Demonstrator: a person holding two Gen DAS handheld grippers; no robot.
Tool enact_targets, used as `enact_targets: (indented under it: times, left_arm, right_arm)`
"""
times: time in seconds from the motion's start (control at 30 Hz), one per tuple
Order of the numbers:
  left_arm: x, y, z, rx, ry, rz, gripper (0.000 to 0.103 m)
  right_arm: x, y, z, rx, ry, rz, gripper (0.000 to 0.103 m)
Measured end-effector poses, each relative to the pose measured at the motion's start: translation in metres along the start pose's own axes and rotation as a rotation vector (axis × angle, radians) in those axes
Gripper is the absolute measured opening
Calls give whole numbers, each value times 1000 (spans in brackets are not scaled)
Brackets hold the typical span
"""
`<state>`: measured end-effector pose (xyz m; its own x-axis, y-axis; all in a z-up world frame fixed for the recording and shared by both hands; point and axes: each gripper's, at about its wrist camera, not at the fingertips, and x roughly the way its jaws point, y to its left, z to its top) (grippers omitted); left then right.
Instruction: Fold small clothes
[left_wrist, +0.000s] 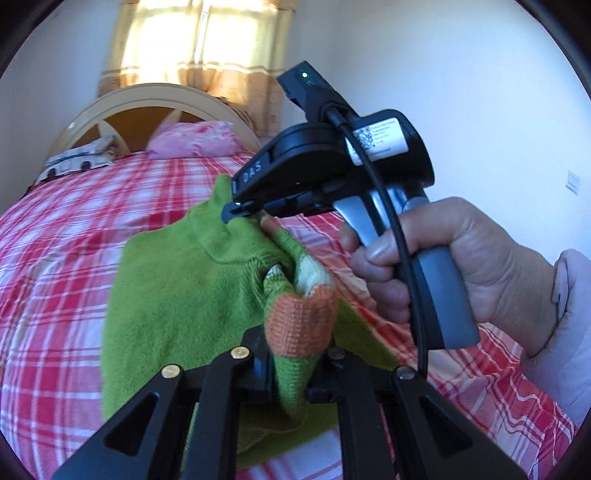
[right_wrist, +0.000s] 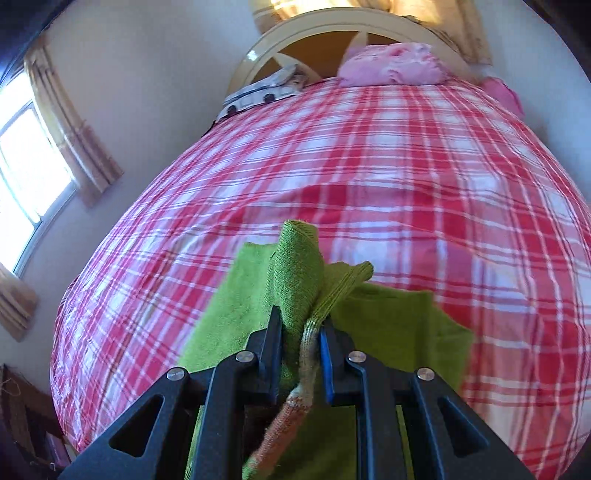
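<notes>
A small green knitted sweater (left_wrist: 177, 295) with orange and cream bands hangs lifted above the red plaid bed (left_wrist: 55, 258). My left gripper (left_wrist: 295, 365) is shut on an orange-banded fold of it (left_wrist: 299, 325). In the left wrist view my right gripper (left_wrist: 236, 212), held by a person's hand (left_wrist: 443, 266), pinches the sweater's upper green edge. In the right wrist view the right gripper (right_wrist: 301, 325) is shut on bunched green knit (right_wrist: 295, 280), with an orange-striped part (right_wrist: 284, 417) trailing down between its arms. The sweater's body (right_wrist: 388, 325) droops below.
The bed (right_wrist: 369, 166) fills both views. A pink pillow (right_wrist: 391, 64) and a printed cushion (right_wrist: 258, 92) lie by the cream headboard (right_wrist: 314, 26). Curtained windows stand behind the bed (left_wrist: 199, 44) and on the left wall (right_wrist: 33, 162). Dark furniture (right_wrist: 22, 413) sits at lower left.
</notes>
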<state>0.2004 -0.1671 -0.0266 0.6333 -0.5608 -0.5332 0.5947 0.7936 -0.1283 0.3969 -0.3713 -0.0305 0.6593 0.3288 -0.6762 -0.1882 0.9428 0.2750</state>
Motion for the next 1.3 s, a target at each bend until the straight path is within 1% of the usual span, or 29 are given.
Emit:
enact_targets:
  times: [0.1,0.23,0.47,0.63,1.03,1.13,1.2,1.3]
  left_arm:
    - [10,-7,-2,3,35,-16,11]
    - [24,-12,-5,1,91,-13,11]
    - [33,-20,-12,-11,147,4,11]
    - [41,-18,-11,-26,177,7,11]
    - [51,-23,-12,-15,206,-14,11]
    - [47,-26,-10,-19,194,-27,11]
    - [48,-30,-8,-2,193,-26,11]
    - [54,-32,-10,-7,204,-33,11]
  right_arm:
    - [-3,-19,-6,23,-6,-1,17]
    - [1,-35,-12,45,-1,-2,17]
    - [6,-43,-21,30,1,-14,17]
    - [14,-47,-27,36,11,-27,17]
    - [26,-63,-41,55,32,-48,17]
    - [22,-65,-44,59,18,-52,17]
    - [17,-65,-46,48,7,-77,17]
    - [18,-71,-49,49,23,-82,17]
